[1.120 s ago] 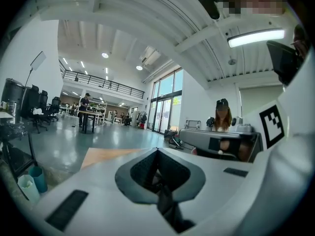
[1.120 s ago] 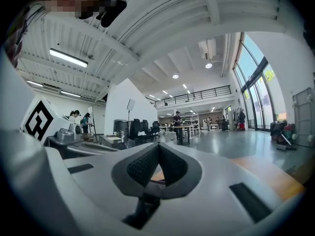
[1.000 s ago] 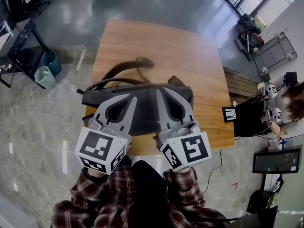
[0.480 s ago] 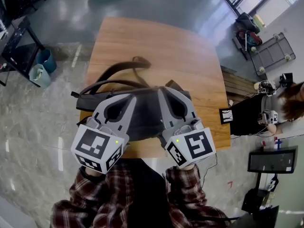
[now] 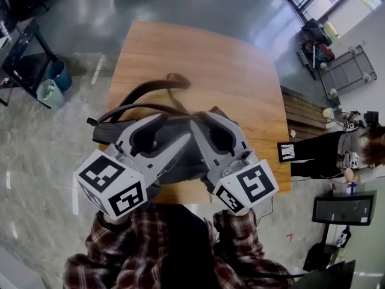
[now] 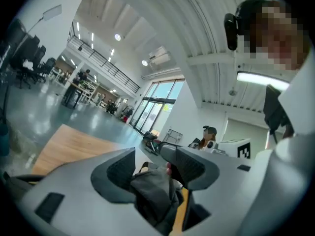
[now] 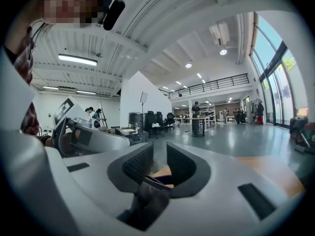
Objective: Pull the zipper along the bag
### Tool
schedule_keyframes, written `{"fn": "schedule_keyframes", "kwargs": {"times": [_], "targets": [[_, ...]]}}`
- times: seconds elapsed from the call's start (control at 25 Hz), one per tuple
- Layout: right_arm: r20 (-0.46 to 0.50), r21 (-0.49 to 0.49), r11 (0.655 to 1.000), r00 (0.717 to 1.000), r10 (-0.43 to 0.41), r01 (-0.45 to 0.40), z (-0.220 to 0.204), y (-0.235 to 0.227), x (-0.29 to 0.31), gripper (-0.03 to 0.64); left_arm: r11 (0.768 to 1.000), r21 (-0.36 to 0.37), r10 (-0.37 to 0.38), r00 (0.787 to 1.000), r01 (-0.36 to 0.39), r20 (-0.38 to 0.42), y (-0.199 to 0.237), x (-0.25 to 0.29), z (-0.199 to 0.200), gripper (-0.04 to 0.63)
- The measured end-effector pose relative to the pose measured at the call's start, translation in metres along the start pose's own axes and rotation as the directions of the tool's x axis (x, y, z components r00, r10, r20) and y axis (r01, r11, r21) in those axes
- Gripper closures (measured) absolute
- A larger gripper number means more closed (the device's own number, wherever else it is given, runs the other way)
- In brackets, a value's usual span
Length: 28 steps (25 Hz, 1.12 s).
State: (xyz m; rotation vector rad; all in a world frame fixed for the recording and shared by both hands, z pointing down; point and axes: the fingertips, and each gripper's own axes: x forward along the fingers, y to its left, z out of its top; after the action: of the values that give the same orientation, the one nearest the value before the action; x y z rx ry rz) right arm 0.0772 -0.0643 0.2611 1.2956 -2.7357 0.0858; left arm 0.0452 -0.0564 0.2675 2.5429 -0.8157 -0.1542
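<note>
Where the bag [image 5: 108, 131] lies: lower centre of the head view, at the near edge of the desk [image 5: 210, 59]. It is a soft, slumped shape in dark grey fabric, mostly under both grippers.
Straps [image 5: 150, 89]: dark narrow loops curving up-frame from the bag across the wood.
Desk top: squarish, smooth, with warm wood grain.
Left gripper [image 5: 174, 131]: grey moulded plastic with ribbed dark pads. Its jaws have just been opening and stand wide apart. A crumpled fold of the bag's grey fabric [image 6: 152, 191] sits between them, with neither pad pressing on it.
Right gripper [image 5: 207, 120]: same build. Its jaws have just been opening to a narrow gap. A dark bit of fabric [image 7: 147, 200] lies low between them, clear of the pads, and wood shows through the gap.
Marker cubes [image 5: 111, 182]: white, with black square patterns, one at each gripper's rear.
</note>
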Motion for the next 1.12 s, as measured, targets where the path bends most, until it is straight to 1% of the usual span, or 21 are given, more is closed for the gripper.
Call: {"fn": "schedule_keyframes", "kwargs": {"times": [0.04, 0.08, 0.12, 0.16, 0.2, 0.28, 0.32, 0.36, 0.4, 0.48, 0.56, 0.64, 0.72, 0.8, 0.88, 0.92, 0.96, 1.0, 1.04, 1.08, 1.12], "targets": [[-0.014, -0.012, 1.0, 1.0, 0.013, -0.013, 0.001, 0.0, 0.0, 0.531, 1.0, -0.021, -0.017, 1.0, 0.017, -0.013, -0.002, 0.002, 0.0, 0.342], [-0.036, -0.036, 0.999, 0.999, 0.025, -0.026, 0.001, -0.003, -0.001, 0.518, 0.999, -0.026, -0.027, 0.999, 0.027, -0.031, -0.003, 0.003, -0.001, 0.339], [-0.067, -0.068, 0.997, 0.997, 0.041, -0.045, 0.0, -0.006, -0.003, 0.475, 0.999, -0.014, -0.031, 0.998, 0.03, -0.053, -0.005, 0.004, -0.004, 0.339], [-0.105, -0.102, 0.992, 0.992, 0.064, -0.075, -0.002, -0.009, -0.005, 0.447, 0.999, 0.007, -0.031, 0.996, 0.032, -0.08, -0.006, 0.004, -0.006, 0.339], [-0.151, -0.135, 0.984, 0.984, 0.095, -0.116, -0.003, -0.013, -0.007, 0.441, 0.999, 0.031, -0.031, 0.993, 0.034, -0.11, -0.008, 0.005, -0.01, 0.339], [-0.261, -0.212, 0.953, 0.952, 0.159, -0.218, -0.008, -0.017, -0.011, 0.434, 0.996, 0.075, -0.029, 0.984, 0.043, -0.179, -0.011, 0.004, -0.019, 0.339], [-0.326, -0.252, 0.928, 0.927, 0.187, -0.276, -0.013, -0.018, -0.013, 0.433, 0.994, 0.099, -0.024, 0.976, 0.046, -0.217, -0.011, 0.003, -0.025, 0.339], [-0.4, -0.285, 0.895, 0.891, 0.214, -0.342, -0.02, -0.018, -0.014, 0.427, 0.991, 0.125, -0.016, 0.966, 0.05, -0.259, -0.011, 0.001, -0.031, 0.339], [-0.478, -0.307, 0.856, 0.845, 0.239, -0.415, -0.029, -0.017, -0.017, 0.419, 0.987, 0.151, -0.008, 0.952, 0.057, -0.305, -0.011, 0.0, -0.038, 0.339], [-0.623, -0.32, 0.766, 0.733, 0.273, -0.557, -0.046, -0.016, -0.023, 0.407, 0.978, 0.191, 0.004, 0.915, 0.08, -0.404, -0.012, -0.004, -0.054, 0.339], [-0.739, -0.317, 0.679, 0.621, 0.26, -0.662, -0.063, -0.02, -0.026, 0.407, 0.972, 0.212, 0.015, 0.878, 0.099, -0.478, -0.014, -0.005, -0.066, 0.339], [-0.828, -0.294, 0.617, 0.517, 0.217, -0.73, -0.079, -0.028, -0.025, 0.396, 0.97, 0.222, 0.031, 0.85, 0.101, -0.525, -0.012, -0.007, -0.076, 0.339], [-0.886, -0.253, 0.578, 0.426, 0.182, -0.775, -0.09, -0.036, -0.019, 0.391, 0.967, 0.237, 0.056, 0.831, 0.093, -0.553, -0.008, -0.006, -0.083, 0.339], [-0.929, -0.185, 0.565, 0.33, 0.166, -0.804, -0.101, -0.043, -0.014, 0.391, 0.965, 0.251, 0.084, 0.814, 0.079, -0.575, -0.005, -0.005, -0.091, 0.339], [-0.963, -0.099, 0.558, 0.221, 0.156, -0.824, -0.115, -0.046, -0.013, 0.391, 0.964, 0.26, 0.109, 0.795, 0.063, -0.596, -0.003, -0.003, -0.1, 0.339], [-0.973, -0.074, 0.546, 0.18, 0.143, -0.835, -0.122, -0.047, -0.011, 0.392, 0.963, 0.265, 0.123, 0.787, 0.053, -0.604, -0.001, -0.003, -0.103, 0.339], [-0.979, -0.069, 0.526, 0.158, 0.125, -0.847, -0.128, -0.049, -0.009, 0.392, 0.962, 0.27, 0.136, 0.779, 0.044, -0.612, 0.002, -0.003, -0.106, 0.339], [-0.983, -0.078, 0.506, 0.152, 0.106, -0.859, -0.132, -0.05, -0.005, 0.393, 0.961, 0.275, 0.148, 0.771, 0.036, -0.619, 0.006, -0.003, -0.109, 0.34], [-0.984, -0.091, 0.495, 0.155, 0.091, -0.864, -0.134, -0.053, -0.003, 0.393, 0.96, 0.28, 0.158, 0.763, 0.03, -0.626, 0.008, -0.002, -0.112, 0.339], [-0.983, -0.099, 0.497, 0.161, 0.083, -0.862, -0.134, -0.055, -0.001, 0.394, 0.959, 0.283, 0.167, 0.755, 0.026, -0.634, 0.01, -0.002, -0.115, 0.341], [-0.983, -0.103, 0.506, 0.166, 0.082, -0.857, -0.134, -0.057, 0.0, 0.412, 0.959, 0.284, 0.174, 0.748, 0.02, -0.641, 0.012, -0.002, -0.118, 0.341]]}}
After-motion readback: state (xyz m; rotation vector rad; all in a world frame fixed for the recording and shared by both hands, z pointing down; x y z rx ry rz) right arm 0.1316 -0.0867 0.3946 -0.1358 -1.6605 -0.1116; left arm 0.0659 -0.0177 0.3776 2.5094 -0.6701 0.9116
